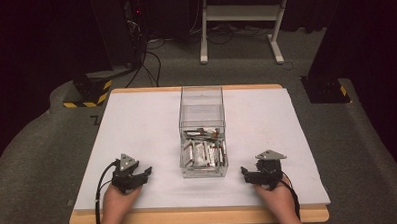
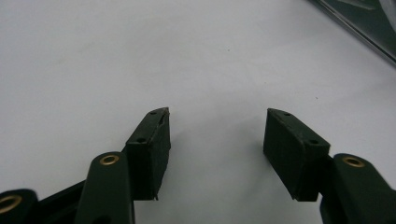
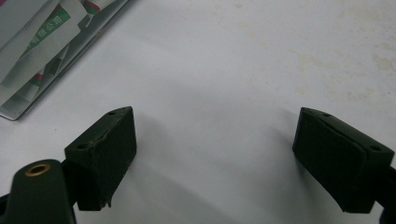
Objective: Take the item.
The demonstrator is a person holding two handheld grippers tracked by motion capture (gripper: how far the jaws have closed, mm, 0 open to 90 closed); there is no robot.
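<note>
Your hands: both rest at the near edge of the worktop (image 1: 136, 119), one at each side of the clear box (image 1: 202, 132), each holding a gripper.
Worktop: white board, bare on both sides of the box; you have nothing laid out on it yet.
Clear box: stands in the middle of the worktop, running from mid-board toward the near edge; its near half holds the packets, its far half looks bare.
Packets (image 1: 203, 152): a loose heap of white sachets with green and red print, all inside the box; your right gripper view catches some through the wall (image 3: 32, 42).
Left gripper (image 1: 138, 175): jaws spread, nothing between them, bare board under them (image 2: 215, 135); it sits well left of the box.
Right gripper (image 1: 248, 174): jaws spread wide and empty (image 3: 215, 140), just right of the box's near corner.
Progress: by my reading you are at the start; no packet is gripped or out of the box, so all the handling is left.
</note>
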